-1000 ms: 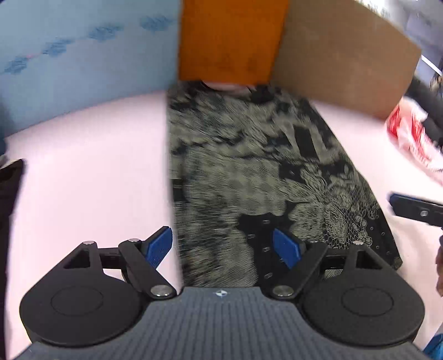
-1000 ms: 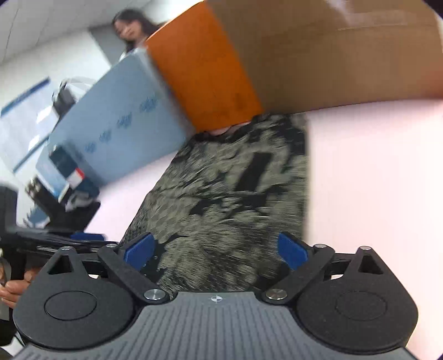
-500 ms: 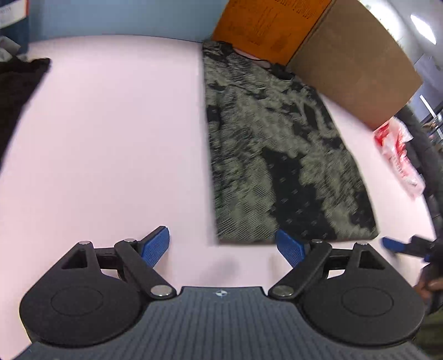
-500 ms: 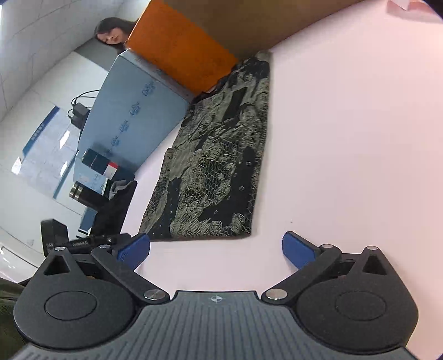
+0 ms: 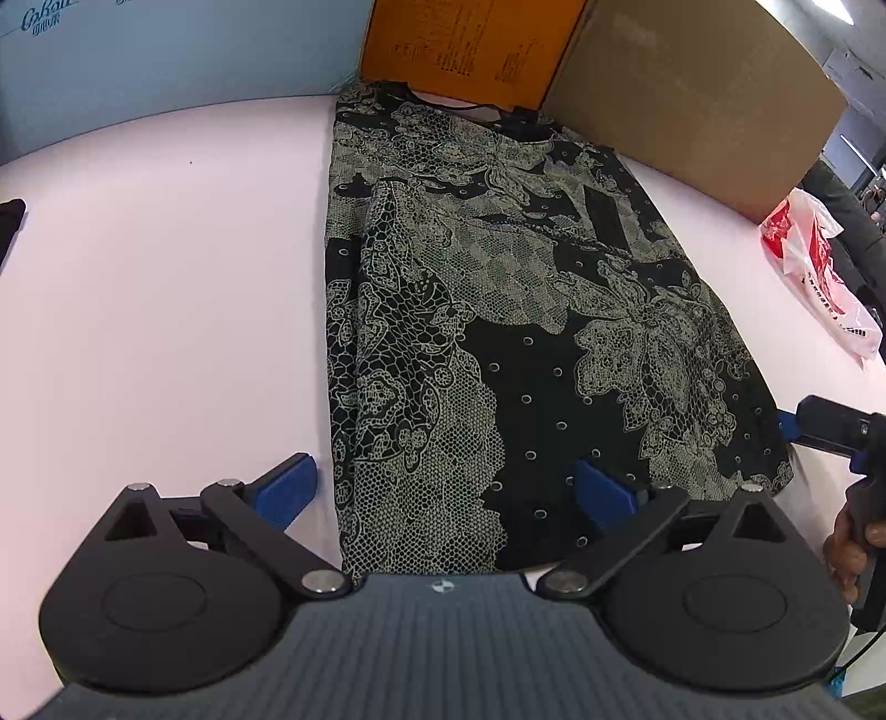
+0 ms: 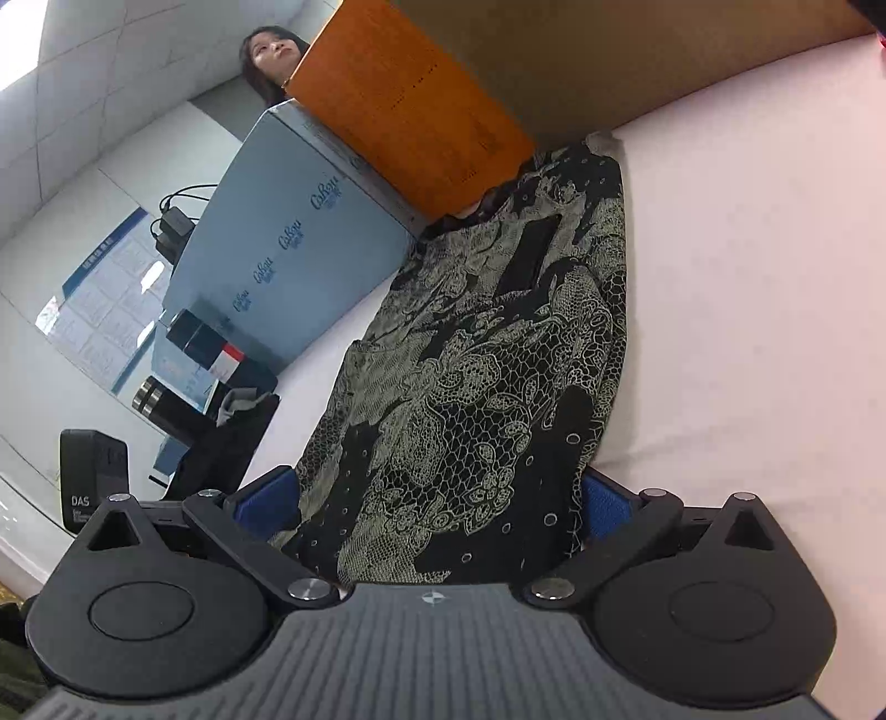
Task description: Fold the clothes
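A black garment with a beige lace print (image 5: 498,332) lies folded into a long strip on the pink table (image 5: 166,277), its collar against the boxes at the far end. My left gripper (image 5: 446,490) hovers over the near left corner of the hem, its jaws opening, and the cloth lies between the pads without being pinched. My right gripper (image 6: 437,504) straddles the near right corner of the garment (image 6: 487,387), open wide. One finger of the right gripper (image 5: 830,423), held by a hand (image 5: 847,548), shows at the right edge of the left wrist view.
An orange box (image 5: 465,50), a brown cardboard box (image 5: 692,94) and a pale blue box (image 5: 166,61) line the table's far edge. A red and white plastic bag (image 5: 814,266) lies at the right. At the left lie dark cloth (image 6: 221,443) and a black flask (image 6: 160,404). A person (image 6: 271,55) stands behind the boxes.
Both grippers have come down and forward onto the garment's near end. Half a second ago the hem lay beyond the fingertips; now it lies between both pairs of jaws. The left jaws stand wider.
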`<state>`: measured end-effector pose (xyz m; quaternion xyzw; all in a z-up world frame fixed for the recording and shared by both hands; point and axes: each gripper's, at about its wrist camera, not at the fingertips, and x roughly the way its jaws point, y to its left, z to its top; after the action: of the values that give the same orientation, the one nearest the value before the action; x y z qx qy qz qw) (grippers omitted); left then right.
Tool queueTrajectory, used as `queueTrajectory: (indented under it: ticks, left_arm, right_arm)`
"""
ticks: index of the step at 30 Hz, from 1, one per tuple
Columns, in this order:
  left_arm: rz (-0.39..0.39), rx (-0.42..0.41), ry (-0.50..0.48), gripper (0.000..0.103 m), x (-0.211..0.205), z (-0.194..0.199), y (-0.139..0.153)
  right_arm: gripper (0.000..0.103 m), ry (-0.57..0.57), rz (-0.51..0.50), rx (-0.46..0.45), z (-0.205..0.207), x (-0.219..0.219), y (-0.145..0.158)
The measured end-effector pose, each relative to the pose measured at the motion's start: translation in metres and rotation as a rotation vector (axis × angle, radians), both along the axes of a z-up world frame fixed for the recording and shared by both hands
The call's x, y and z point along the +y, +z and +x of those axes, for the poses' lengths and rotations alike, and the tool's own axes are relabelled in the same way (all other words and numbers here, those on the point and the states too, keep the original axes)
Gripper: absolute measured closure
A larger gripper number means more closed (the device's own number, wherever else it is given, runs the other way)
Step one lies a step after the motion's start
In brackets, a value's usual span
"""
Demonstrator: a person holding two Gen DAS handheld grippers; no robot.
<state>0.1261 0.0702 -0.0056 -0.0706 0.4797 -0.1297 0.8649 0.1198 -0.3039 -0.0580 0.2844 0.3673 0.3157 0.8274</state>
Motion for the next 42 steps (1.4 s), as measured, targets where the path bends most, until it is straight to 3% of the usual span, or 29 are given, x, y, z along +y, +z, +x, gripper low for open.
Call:
queueTrajectory:
  ticks: [8,12,13,14,15,16,17,19,21,25,42]
  left_arm:
    - [0.029,-0.018,-0.014,0.006,-0.004,-0.006,0.001]
    - [0.043,-0.031,-0.003,0.017,-0.005,-0.009,0.002]
    - [0.048,-0.033,0.001,0.022,-0.005,-0.009,0.003]
    - [0.06,-0.036,0.004,0.026,-0.005,-0.01,0.003]
    - [0.078,-0.039,0.011,0.039,-0.006,-0.01,0.004]
    - [0.103,-0.043,0.025,0.054,-0.006,-0.01,0.005]
    - [0.124,-0.045,0.038,0.061,-0.006,-0.01,0.005]
    - [0.146,-0.042,0.067,0.08,-0.002,-0.008,0.006]
    - [0.133,-0.033,0.091,0.089,0.004,-0.006,0.006]
    - [0.12,-0.024,0.099,0.1,0.007,-0.008,0.006]
    - [0.147,0.023,0.061,0.101,0.003,-0.058,0.011]
  right_arm:
    - [0.001,-0.026,-0.003,0.019,-0.006,0.001,0.002]
    - [0.003,-0.021,0.016,0.046,-0.011,-0.002,0.003]
    - [0.011,-0.026,0.005,0.053,-0.012,-0.002,0.003]
    - [0.025,-0.041,-0.01,0.065,-0.013,-0.003,0.003]
    - [0.035,-0.062,-0.014,0.085,-0.013,-0.005,0.001]
    - [0.057,-0.086,-0.013,0.111,-0.012,-0.009,-0.003]
    - [0.08,-0.11,-0.012,0.137,-0.011,-0.012,-0.007]
    - [0.1,-0.159,0.036,0.195,-0.009,-0.024,-0.019]
    - [0.102,-0.181,0.109,0.22,-0.01,-0.033,-0.029]
    - [0.1,-0.17,0.117,0.224,-0.01,-0.033,-0.029]
    - [0.1,-0.064,0.213,0.324,-0.069,-0.053,-0.027]
